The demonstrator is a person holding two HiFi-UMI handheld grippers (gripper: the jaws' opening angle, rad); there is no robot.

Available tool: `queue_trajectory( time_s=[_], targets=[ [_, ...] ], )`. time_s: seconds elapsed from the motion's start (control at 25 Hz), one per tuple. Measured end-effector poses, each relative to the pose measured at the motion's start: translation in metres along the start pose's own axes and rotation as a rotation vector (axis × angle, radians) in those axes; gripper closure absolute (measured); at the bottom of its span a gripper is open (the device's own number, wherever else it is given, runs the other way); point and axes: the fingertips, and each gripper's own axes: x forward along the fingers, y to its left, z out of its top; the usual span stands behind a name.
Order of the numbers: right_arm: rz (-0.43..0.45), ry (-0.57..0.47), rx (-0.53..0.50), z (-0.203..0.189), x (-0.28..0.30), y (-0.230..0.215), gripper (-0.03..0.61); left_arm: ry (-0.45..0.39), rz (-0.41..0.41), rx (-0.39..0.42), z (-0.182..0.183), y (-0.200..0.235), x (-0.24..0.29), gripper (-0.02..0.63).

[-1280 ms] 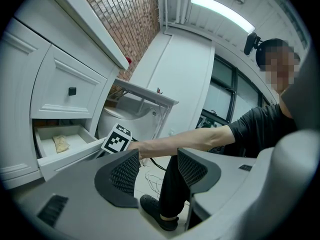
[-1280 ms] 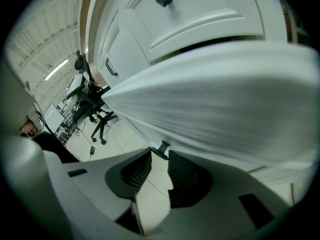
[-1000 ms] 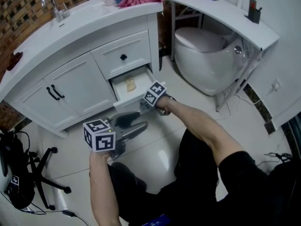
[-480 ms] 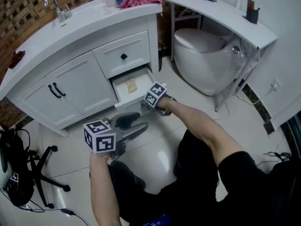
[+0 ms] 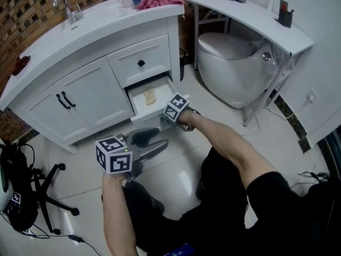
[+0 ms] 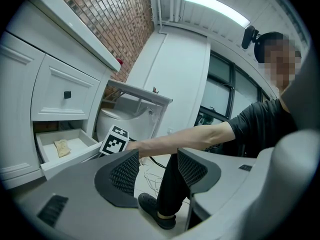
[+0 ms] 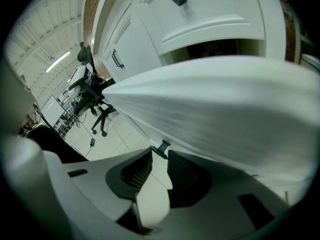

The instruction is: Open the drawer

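1. Little had shifted since a second earlier: the lower drawer [image 5: 139, 103] stood pulled out by the same amount, and both grippers kept their places. Only the head view's framing had drifted a touch.
2. The lower drawer sat at the right end of the white vanity cabinet [image 5: 90, 97], directly under a closed upper drawer [image 5: 139, 63] with a black knob. The toilet [image 5: 234, 68] stood off to its right.
3. A tan scrap [image 5: 149, 96] lay on the open drawer's floor, toward the back.
4. The right gripper [image 5: 162, 119] was at the drawer's front panel, angled downward. In its own view the jaws stood narrowed, clenched on the small dark drawer knob [image 7: 161, 147] at their tips, and the white front panel filled most of that view.
5. The left gripper [image 5: 160, 138] was held low over the floor tiles [image 5: 176, 175], well apart from the cabinet. Its jaws were released, with nothing between the pads; only the person's leg and a dark shoe [image 6: 156, 211] showed beyond them.
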Motion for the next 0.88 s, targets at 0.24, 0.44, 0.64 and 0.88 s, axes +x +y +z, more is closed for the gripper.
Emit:
queue_trajectory(
  time_s=[0.24,0.44,0.64,0.88],
  targets=[
    [-0.026,-0.019,0.000,0.000,-0.001,-0.001,0.459,-0.003,0.009,-0.001,-0.002,-0.002,-0.004,0.370],
    [-0.047,0.001,0.006,-0.010,-0.008,0.000,0.454,-0.004,0.012,-0.001,-0.004,-0.006,-0.005,0.370],
    [0.004,-0.032,0.010,-0.014,-0.026,0.018,0.454,-0.003,0.015,0.006,-0.006,-0.013,-0.008,0.370],
    [0.101,-0.069,-0.024,-0.017,-0.047,0.063,0.456,-0.008,0.012,0.022,-0.010,-0.029,-0.009,0.370]
  ],
)
